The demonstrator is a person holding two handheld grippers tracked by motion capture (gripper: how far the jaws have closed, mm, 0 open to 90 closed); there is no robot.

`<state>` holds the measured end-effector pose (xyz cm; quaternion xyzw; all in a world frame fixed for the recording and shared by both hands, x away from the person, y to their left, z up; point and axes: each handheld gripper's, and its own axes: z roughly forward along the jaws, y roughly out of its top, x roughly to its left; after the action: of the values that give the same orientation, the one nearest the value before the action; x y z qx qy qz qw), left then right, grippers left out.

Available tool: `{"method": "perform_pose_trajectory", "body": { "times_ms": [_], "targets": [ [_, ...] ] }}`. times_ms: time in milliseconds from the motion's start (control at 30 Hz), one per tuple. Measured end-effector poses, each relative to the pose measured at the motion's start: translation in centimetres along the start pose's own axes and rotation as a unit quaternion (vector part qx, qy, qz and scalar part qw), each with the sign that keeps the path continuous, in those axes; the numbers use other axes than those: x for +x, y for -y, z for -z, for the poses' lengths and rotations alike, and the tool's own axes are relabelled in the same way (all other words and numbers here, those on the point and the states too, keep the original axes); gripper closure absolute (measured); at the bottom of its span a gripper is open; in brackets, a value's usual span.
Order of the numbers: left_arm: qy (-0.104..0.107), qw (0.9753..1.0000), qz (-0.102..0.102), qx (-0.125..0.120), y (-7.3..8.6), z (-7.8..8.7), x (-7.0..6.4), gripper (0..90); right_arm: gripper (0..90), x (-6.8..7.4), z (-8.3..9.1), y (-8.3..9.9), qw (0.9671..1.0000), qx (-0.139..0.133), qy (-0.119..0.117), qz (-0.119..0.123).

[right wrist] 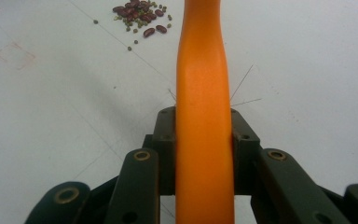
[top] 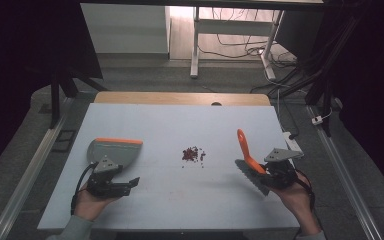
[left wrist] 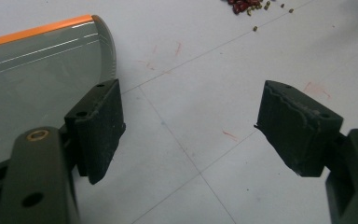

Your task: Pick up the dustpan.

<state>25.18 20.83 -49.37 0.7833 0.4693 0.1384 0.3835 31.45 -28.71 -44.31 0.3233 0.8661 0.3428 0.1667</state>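
A small pile of red and green beans (top: 193,154) lies in the middle of the white table (top: 180,120); the beans (right wrist: 140,16) also show at the top of the right gripper view. A grey dustpan (top: 114,151) with an orange edge rests at the left. My left gripper (top: 130,184) hovers just in front of it, open, with nothing between its fingers (left wrist: 98,128); the dustpan (left wrist: 32,79) sits beside its left jaw. My right gripper (top: 275,172) is shut on the orange handle (right wrist: 204,116) of a brush (top: 250,165), whose bristles hang near the table.
A white power strip (top: 292,141) lies at the table's right edge. Beyond the far edge stand desk legs (top: 195,45) and loose cables on the floor. Metal rails run along both sides of the table.
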Motion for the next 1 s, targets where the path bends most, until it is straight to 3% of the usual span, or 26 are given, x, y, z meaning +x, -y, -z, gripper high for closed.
{"method": "perform_pose_trajectory", "body": {
  "times_ms": [300,1000],
  "targets": [
    [0.01,0.9999,-0.006,0.005,-0.21,0.0,-0.23,23.0,70.4,-0.05,0.11,-0.06,1.0,-0.002,0.004,-0.007],
    [0.008,0.9997,-0.015,0.015,-0.94,0.25,-0.95,22.3,70.4,-0.13,0.27,0.02,0.9998,-0.008,0.007,-0.016]
  ]
}}
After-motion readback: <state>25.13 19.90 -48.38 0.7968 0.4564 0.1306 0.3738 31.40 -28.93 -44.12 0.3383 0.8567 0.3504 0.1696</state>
